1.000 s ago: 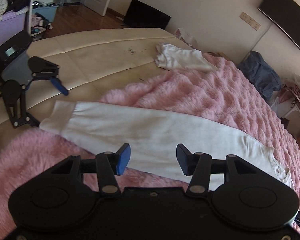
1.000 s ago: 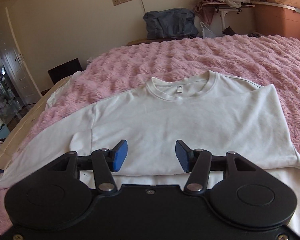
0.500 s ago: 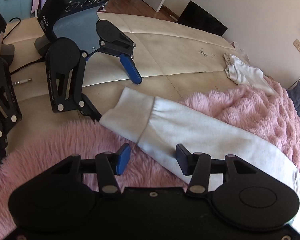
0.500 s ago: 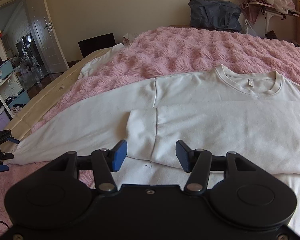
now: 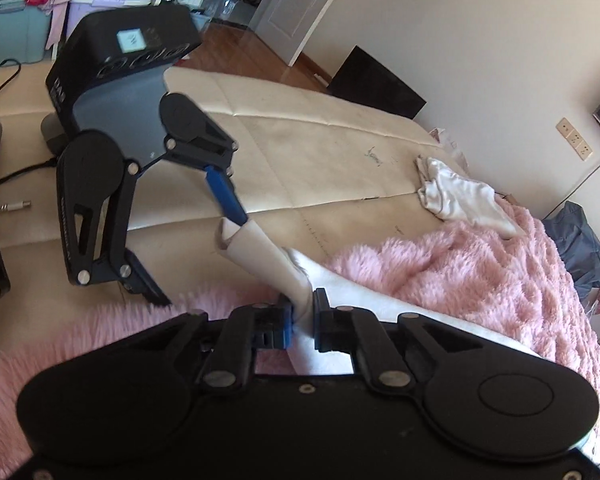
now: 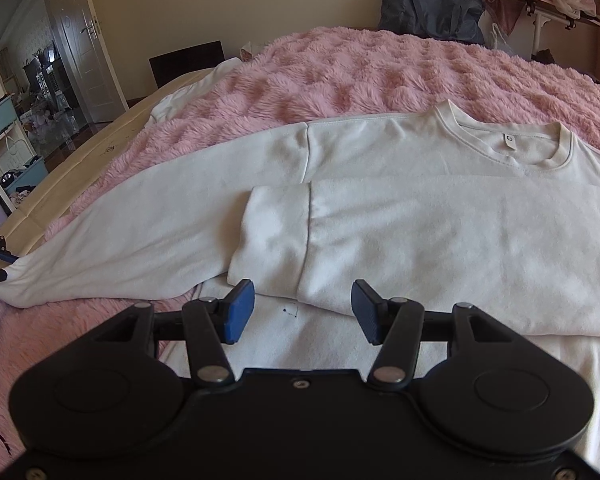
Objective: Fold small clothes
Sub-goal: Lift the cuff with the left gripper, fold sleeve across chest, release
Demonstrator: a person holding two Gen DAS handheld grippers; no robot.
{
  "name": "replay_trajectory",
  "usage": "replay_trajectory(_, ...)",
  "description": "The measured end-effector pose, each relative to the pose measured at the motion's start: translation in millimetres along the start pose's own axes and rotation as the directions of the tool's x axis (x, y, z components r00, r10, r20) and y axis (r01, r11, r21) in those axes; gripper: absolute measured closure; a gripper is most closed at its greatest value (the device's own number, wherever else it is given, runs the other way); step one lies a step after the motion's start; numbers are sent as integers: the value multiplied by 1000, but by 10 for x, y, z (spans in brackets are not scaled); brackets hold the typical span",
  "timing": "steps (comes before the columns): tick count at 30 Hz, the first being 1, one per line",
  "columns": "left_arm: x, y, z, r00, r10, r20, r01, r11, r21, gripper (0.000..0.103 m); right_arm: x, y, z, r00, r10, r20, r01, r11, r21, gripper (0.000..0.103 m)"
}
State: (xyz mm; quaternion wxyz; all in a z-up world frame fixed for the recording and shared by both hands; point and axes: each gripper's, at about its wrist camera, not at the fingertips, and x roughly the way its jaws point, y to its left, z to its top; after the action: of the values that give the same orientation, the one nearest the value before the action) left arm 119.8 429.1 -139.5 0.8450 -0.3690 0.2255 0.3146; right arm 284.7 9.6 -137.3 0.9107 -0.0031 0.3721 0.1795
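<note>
A white sweatshirt [image 6: 440, 232] lies flat on the pink fluffy blanket [image 6: 360, 76], collar at the far side. One sleeve is folded across the chest, and its cuff [image 6: 272, 236] lies just beyond my right gripper [image 6: 302, 306], which is open and holds nothing. The other sleeve [image 6: 140, 232] stretches out to the left. In the left wrist view my left gripper [image 5: 302, 314] has its jaws closing on that sleeve near the cuff [image 5: 260, 256]; the pads pinch the cloth and the cuff stands up off the bed.
A spare black gripper device [image 5: 120, 160] with blue pads rests on the cream mattress [image 5: 300, 140] just beyond the cuff. A small white garment [image 5: 460, 196] lies at the blanket's far edge. A dark blue bag [image 6: 428, 8] sits by the wall; shelves and bins stand at far left.
My left gripper travelled along the outstretched sleeve to its cuff and closed on it, lifting the cuff. My right gripper swung left over the sweatshirt to the folded sleeve's cuff and stayed open.
</note>
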Motion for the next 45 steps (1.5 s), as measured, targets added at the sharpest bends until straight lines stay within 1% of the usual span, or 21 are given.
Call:
replay_trajectory(3, -135, -194, 56, 997, -69, 24, 69, 998, 11, 97, -44, -22, -8, 1000, 0, 7, 0, 1000, 1, 48)
replay_trajectory(6, -306, -457, 121, 986, -157, 49, 156, 987, 22, 97, -118, -78, -6, 1000, -1, 17, 1, 1000, 14, 48)
replay_trajectory(8, -431, -676, 158, 972, -224, 66, 223, 974, 30, 97, -186, -134, -5, 1000, -3, 25, 2, 1000, 25, 48)
replay_trajectory(10, -538, -896, 177, 959, -271, 77, 268, 962, 58, 97, -265, -198, -4, 999, -8, 36, 7, 1000, 30, 48)
replay_trajectory(13, -704, -1307, 142, 927, -369, 71, 363, 928, 90, 97, -395, -304, 16, 998, -17, 55, 15, 999, 37, 48)
replay_trajectory(17, -895, -1858, -5, 868, -494, 43, 487, 866, 117, 97, -639, -496, 37, 996, -29, 84, 24, 998, 58, 46)
replay_trajectory(19, -979, -2179, -132, 827, -561, 17, 555, 821, 134, 97, -773, -595, 23, 994, -40, 101, 34, 998, 60, 43)
replay_trajectory(22, -1050, -2602, -354, 775, -632, -35, 629, 763, 152, 97, -1008, -796, -26, 990, -65, 129, 57, 996, 62, 43)
replay_trajectory(24, -1094, -2919, -587, 733, -676, -78, 679, 718, 152, 97, -1139, -936, -74, 987, -80, 139, 71, 995, 71, 43)
replay_trajectory(25, -1101, -3032, -685, 719, -688, -94, 694, 704, 150, 97, -1197, -1005, -97, 986, -86, 141, 76, 994, 79, 43)
replay_trajectory(26, -1118, -3216, -869, 699, -705, -118, 715, 686, 138, 97, -1244, -1067, -115, 986, -92, 142, 80, 993, 87, 43)
replay_trajectory(27, -1110, -3331, -992, 683, -716, -141, 730, 671, 129, 97, -1310, -1158, -149, 984, -100, 145, 86, 991, 99, 43)
replay_trajectory(30, -1105, -3722, -1510, 626, -750, -213, 777, 622, 92, 97, -1459, -1384, -247, 981, -117, 152, 98, 987, 131, 43)
replay_trajectory(32, -1109, -3938, -1867, 600, -757, -257, 794, 603, 77, 97, -1544, -1544, -330, 980, -129, 153, 105, 982, 155, 43)
replay_trajectory(33, -1112, -4044, -2046, 591, -756, -281, 799, 597, 75, 97, -1580, -1632, -373, 979, -134, 153, 108, 980, 167, 43)
replay_trajectory(34, -1116, -4163, -2276, 585, -750, -308, 801, 593, 78, 97, -1609, -1714, -410, 979, -139, 151, 112, 978, 178, 43)
replay_trajectory(37, -1062, -4399, -2842, 581, -717, -386, 798, 596, 93, 97, -1683, -1978, -525, 976, -165, 143, 132, 968, 214, 43)
replay_trajectory(39, -1006, -4465, -3272, 602, -668, -437, 779, 611, 139, 97, -1727, -2159, -602, 975, -180, 131, 144, 959, 243, 43)
replay_trajectory(41, -907, -4517, -3691, 631, -609, -481, 754, 628, 193, 97, -1755, -2329, -677, 974, -192, 117, 155, 951, 269, 43)
replay_trajectory(44, -782, -4489, -4163, 666, -537, -517, 724, 633, 275, 97, -1805, -2547, -799, 971, -214, 103, 175, 938, 298, 43)
replay_trajectory(45, -770, -4485, -4269, 674, -519, -526, 717, 630, 297, 97, -1815, -2607, -832, 970, -221, 99, 182, 934, 306, 43)
